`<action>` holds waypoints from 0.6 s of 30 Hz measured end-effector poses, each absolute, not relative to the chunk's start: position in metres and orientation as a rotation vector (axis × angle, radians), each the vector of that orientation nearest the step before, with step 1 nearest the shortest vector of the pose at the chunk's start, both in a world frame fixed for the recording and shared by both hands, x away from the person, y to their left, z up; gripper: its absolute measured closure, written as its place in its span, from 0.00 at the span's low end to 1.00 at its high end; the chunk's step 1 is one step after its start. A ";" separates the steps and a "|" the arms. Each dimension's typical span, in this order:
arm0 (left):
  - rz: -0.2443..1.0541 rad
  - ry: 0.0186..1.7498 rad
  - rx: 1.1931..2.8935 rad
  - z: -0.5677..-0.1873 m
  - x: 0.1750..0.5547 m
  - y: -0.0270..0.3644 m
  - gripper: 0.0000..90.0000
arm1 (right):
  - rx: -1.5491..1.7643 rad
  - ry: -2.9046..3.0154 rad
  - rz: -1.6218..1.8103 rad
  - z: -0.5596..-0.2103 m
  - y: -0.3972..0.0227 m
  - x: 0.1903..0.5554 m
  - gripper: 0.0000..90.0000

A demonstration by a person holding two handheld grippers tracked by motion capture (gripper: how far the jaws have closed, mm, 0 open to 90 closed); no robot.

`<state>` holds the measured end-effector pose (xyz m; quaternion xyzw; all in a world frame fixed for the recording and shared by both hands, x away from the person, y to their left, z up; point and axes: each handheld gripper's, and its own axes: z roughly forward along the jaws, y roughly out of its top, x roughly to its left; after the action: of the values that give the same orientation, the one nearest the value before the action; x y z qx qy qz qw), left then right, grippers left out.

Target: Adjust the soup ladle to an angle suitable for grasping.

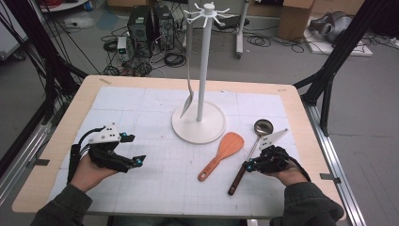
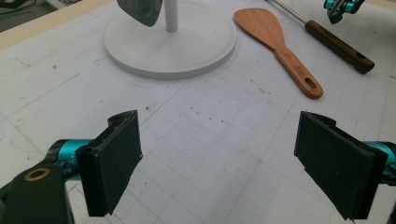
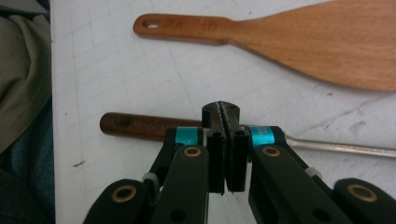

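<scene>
A ladle (image 1: 257, 143) with a dark wooden handle (image 3: 140, 125) lies on the white gridded mat at the right. My right gripper (image 1: 245, 165) hovers over that handle with its jaws pressed together (image 3: 226, 112) and nothing between them; it also peeks in at the far corner (image 2: 338, 7) of the left gripper view. A wooden spatula (image 1: 223, 153) (image 3: 303, 42) lies just left of the ladle. My left gripper (image 1: 136, 149) rests at the mat's left side, wide open and empty (image 2: 219, 163).
A white utensil stand (image 1: 200, 127) (image 2: 187, 46) with hooks on top rises at the middle back of the mat. A metal spatula (image 1: 187, 103) (image 2: 140, 11) hangs from it beside the pole. The person's sleeves reach in from the near edge.
</scene>
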<state>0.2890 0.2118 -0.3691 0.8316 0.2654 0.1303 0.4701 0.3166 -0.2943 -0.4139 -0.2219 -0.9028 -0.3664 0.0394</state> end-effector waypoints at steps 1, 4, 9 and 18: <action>0.318 0.651 2.037 -0.369 0.289 0.212 0.17 | -0.679 -2.769 -1.119 -0.415 -0.295 0.316 1.00; 0.317 0.648 2.040 -0.369 0.289 0.212 0.17 | -0.671 -2.764 -1.100 -0.419 -0.296 0.316 1.00; 0.316 0.651 2.039 -0.369 0.289 0.212 0.17 | -0.651 -2.768 -1.055 -0.424 -0.293 0.315 1.00; 0.316 0.650 2.037 -0.369 0.289 0.211 0.17 | -0.637 -2.765 -1.061 -0.425 -0.287 0.316 1.00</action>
<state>0.2888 0.2114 -0.3693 0.8315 0.2654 0.1291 0.4707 0.3161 -0.2873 -0.4249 -0.2100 -0.9113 -0.3496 0.0562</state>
